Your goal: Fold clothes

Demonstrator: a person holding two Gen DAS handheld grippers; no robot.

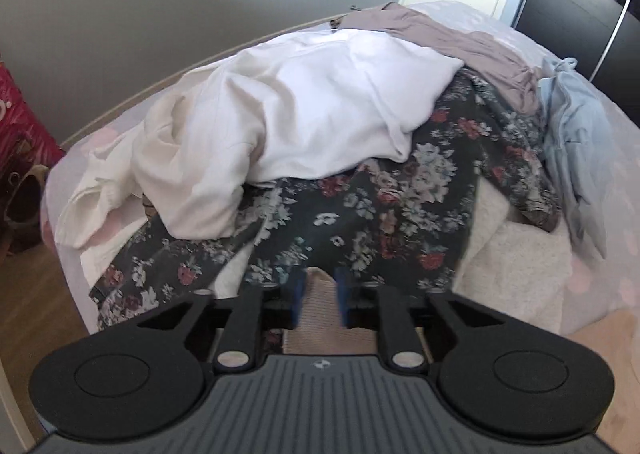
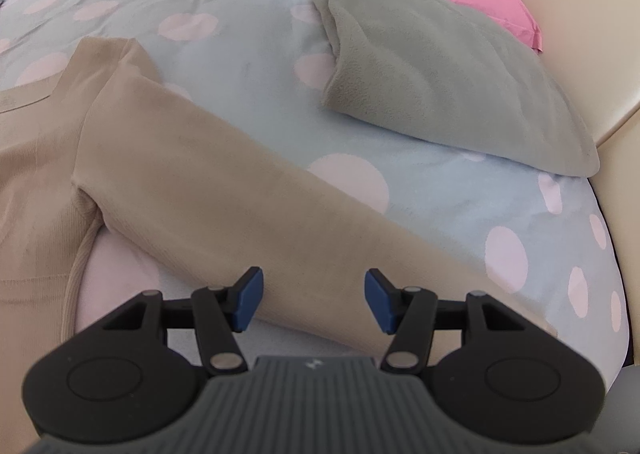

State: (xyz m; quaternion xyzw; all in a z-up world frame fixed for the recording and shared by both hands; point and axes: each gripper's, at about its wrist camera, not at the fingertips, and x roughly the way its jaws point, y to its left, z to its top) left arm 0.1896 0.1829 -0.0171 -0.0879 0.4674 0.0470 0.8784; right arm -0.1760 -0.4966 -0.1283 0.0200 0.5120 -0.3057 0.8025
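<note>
Polka-dot bedding [image 2: 248,65] carries the beige sweater [image 2: 168,189], sleeve out. Right claw [image 2: 314,300] gapes above that sleeve, gripping nothing; left claw [image 1: 319,296] stands part-open around a ribbed beige cuff [image 1: 320,306] (contact unclear).

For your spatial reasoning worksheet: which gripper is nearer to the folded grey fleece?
Right. The right gripper hovers open over the beige sleeve, with the grey fleece just beyond it. The left gripper faces the clothes pile; no fleece shows there.

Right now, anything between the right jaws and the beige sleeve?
Nothing visible. The right gripper has its jaws open straight over the beige sleeve, which lies flat on the dotted bedsheet. The folded grey fleece sits apart, further up the bed.
</note>
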